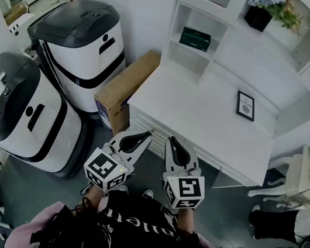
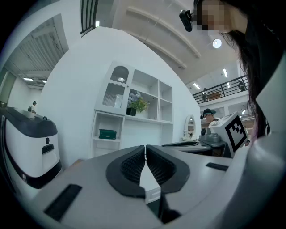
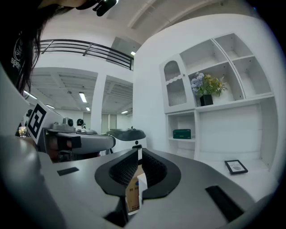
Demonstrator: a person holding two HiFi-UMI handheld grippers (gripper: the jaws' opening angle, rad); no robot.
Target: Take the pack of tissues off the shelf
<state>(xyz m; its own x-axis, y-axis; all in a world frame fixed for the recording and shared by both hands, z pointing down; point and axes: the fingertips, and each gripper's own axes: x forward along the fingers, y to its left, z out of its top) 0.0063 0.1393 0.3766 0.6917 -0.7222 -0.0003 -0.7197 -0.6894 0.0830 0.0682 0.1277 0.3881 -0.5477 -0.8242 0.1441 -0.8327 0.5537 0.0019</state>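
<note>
Head view: left gripper point(image 1: 143, 135) low at centre, tips just short of the near edge of the white desk point(image 1: 201, 129), jaws pressed together, nothing pinched. Just to its right, right gripper point(image 1: 173, 141), roughly parallel, jaws likewise pressed together. At the far left of the desk, shelf unit point(image 1: 175, 32). In its lower open compartment, pack of tissues point(image 1: 195, 39), dark green, lying flat, well apart from both grippers. Right of that compartment, on the ledge above, dark flower pot point(image 1: 257, 18). On the desk, right of centre, picture frame point(image 1: 245, 105). Against the desk's left side, cardboard box point(image 1: 122, 88), tilted. Left of the box, far machine point(image 1: 78, 36) and near machine point(image 1: 18, 108), both white with dark lids.

Left gripper view: ribbed pads closed to a thin seam, tips touching, nothing held. Far beyond the tips, slightly left, the shelf unit, with the pack of tissues on its lower-left shelf and the flower pot one level up. At the left edge, one of the machines. At the right, marker cube point(image 2: 234, 129) of the right gripper.

Right gripper view: pads together at the tips, nothing gripped. In the narrow slot behind the pads, brown printed surface point(image 3: 132, 194); impossible to tell whether inside the slot or beyond it. Far and right of the tips, the shelf unit, with the pack of tissues in the small compartment under the arched cabinet door. Higher and further right, the flower pot. At the lower right, the picture frame on the desk.
</note>
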